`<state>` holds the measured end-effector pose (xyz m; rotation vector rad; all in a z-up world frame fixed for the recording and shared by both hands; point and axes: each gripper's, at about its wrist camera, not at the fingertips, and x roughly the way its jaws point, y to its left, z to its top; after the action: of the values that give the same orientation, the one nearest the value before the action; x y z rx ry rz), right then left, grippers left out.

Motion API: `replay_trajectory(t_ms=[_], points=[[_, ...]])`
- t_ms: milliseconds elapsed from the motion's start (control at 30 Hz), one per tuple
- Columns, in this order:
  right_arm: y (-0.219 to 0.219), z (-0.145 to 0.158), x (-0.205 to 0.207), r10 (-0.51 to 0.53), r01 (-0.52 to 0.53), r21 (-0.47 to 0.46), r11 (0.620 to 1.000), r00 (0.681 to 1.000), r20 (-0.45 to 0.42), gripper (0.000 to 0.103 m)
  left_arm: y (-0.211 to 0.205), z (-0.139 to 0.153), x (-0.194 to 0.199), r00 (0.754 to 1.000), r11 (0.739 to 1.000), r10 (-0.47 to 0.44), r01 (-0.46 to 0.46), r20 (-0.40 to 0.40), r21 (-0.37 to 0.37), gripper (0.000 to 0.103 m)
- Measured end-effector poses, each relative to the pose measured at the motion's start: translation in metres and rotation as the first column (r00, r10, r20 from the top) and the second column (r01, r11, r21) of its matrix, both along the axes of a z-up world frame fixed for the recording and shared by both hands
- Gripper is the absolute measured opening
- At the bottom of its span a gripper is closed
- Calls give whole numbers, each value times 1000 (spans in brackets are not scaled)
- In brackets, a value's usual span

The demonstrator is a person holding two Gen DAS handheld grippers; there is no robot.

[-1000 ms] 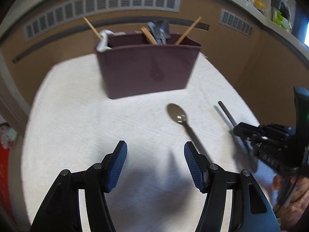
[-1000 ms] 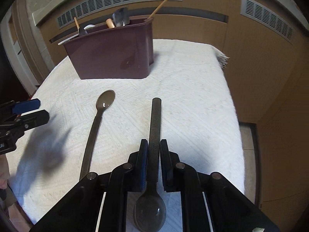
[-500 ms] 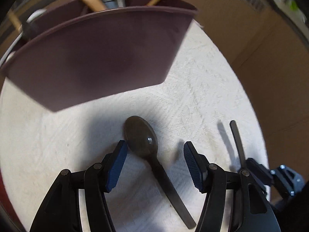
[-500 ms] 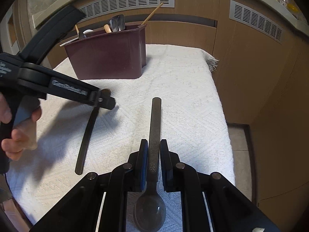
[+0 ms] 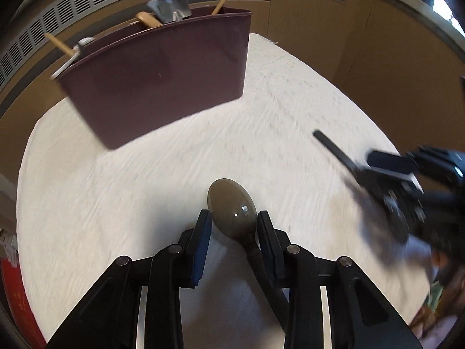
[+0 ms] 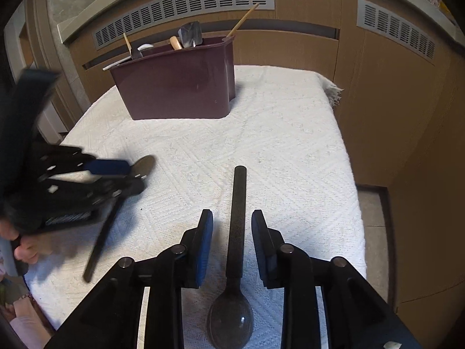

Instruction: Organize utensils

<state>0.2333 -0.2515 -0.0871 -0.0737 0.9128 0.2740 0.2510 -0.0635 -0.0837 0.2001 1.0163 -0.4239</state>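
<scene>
A dark spoon (image 5: 232, 212) sits between the pads of my left gripper (image 5: 232, 218), bowl pointing forward, handle trailing under the right finger; the jaws have closed in on the bowl. In the right wrist view the left gripper (image 6: 128, 171) holds this spoon (image 6: 144, 164) off the cloth, blurred. My right gripper (image 6: 232, 226) is open, and a second dark spoon (image 6: 237, 218) lies on the cloth between its fingers, handle pointing away. A maroon utensil caddy (image 5: 162, 75) (image 6: 177, 87) with several utensils stands at the back.
A white textured cloth (image 6: 290, 151) covers the table (image 5: 101, 203). Brown cabinet walls with vent grilles (image 6: 186, 3) surround the table closely. The table's right edge (image 6: 353, 174) drops to the floor.
My left gripper closed in on the spoon's bowl and raised it. My right gripper opened, letting go of the second spoon's handle.
</scene>
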Motion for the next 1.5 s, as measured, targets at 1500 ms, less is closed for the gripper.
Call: replay_trajectory(t_ms=[1500], points=[[13,52,-36,-21,15,37,999,981,192,11,21,-12,4,948,948,314,-311,43,-61,35]])
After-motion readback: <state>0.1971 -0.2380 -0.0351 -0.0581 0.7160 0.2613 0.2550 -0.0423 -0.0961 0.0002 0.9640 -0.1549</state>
